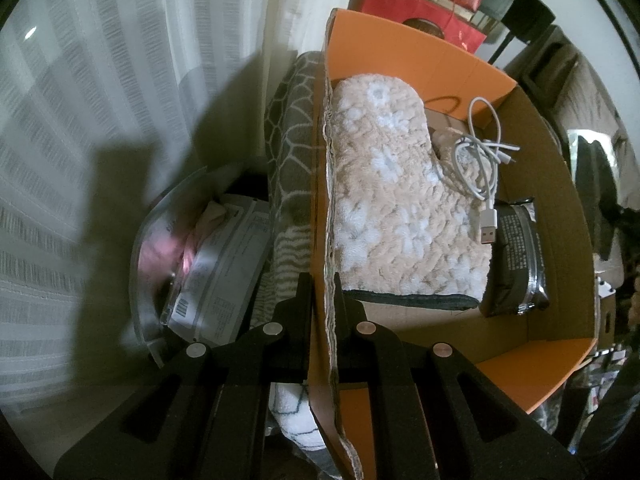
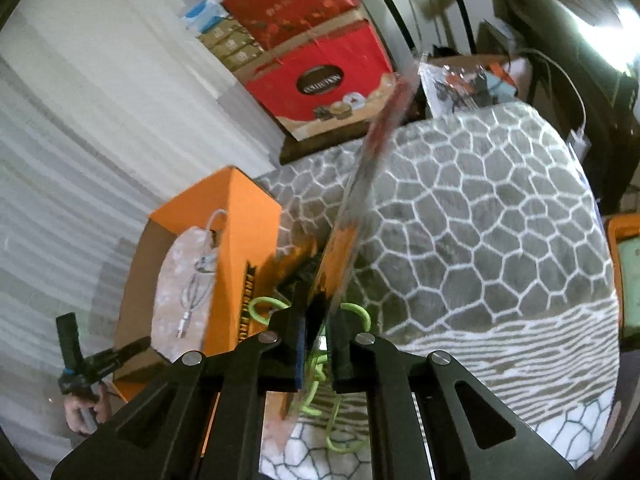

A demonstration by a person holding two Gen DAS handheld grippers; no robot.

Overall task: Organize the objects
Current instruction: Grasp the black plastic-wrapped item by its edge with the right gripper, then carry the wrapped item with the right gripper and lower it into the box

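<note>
An orange cardboard box (image 1: 532,208) sits on a grey patterned blanket. Inside lie a beige fluffy oven mitt (image 1: 392,208), a white USB cable (image 1: 480,168) and a dark foil packet (image 1: 518,256). My left gripper (image 1: 323,292) is shut on the box's left wall (image 1: 326,200). The box also shows in the right wrist view (image 2: 236,236), with the mitt (image 2: 180,280) inside. My right gripper (image 2: 320,312) is shut on a flat, blurred red-and-orange packet (image 2: 360,196) held upright beside the box. A green cord (image 2: 320,364) lies under it.
A clear plastic tub (image 1: 200,264) with papers and pink items stands left of the box, by a white curtain (image 1: 100,120). Red gift boxes (image 2: 316,52) are stacked behind. The grey-and-white blanket (image 2: 488,240) covers the surface at right. A cluttered box (image 2: 472,80) sits beyond it.
</note>
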